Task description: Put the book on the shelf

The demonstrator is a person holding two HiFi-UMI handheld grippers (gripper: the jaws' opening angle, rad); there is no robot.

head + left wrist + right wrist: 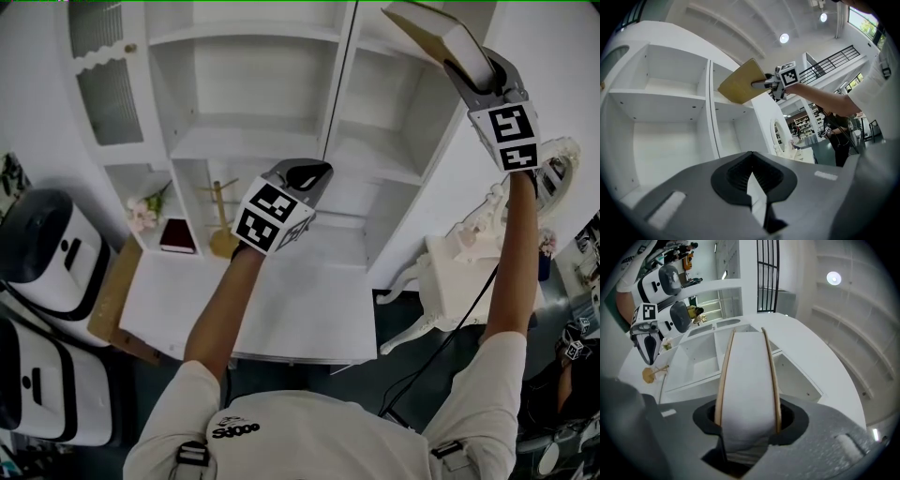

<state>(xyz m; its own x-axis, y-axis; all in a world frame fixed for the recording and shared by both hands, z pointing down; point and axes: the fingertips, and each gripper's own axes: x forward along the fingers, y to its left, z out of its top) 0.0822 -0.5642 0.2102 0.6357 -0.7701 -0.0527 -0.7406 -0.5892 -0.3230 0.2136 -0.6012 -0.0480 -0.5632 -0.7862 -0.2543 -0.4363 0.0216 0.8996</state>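
Right claw (pixel 454 49) pinching a tan-covered book (pixel 422 21), held high.
Left claw (pixel 315 172) pressed together, empty, before the white shelf (pixel 253 142).

Dark floor (pixel 328 375), ornate white side table (pixel 450 253) — 2 round ceiling lights (pixel 784 38), black balcony railing (pixel 832 61)

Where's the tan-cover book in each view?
Head view: top right, the book is held up in the right claw in front of the upper shelves.
Left gripper view: upper centre, with the tan cover showing.
Right gripper view: centre, white page edge toward the camera, clamped in that claw.
Shared landmark: the white shelf unit.
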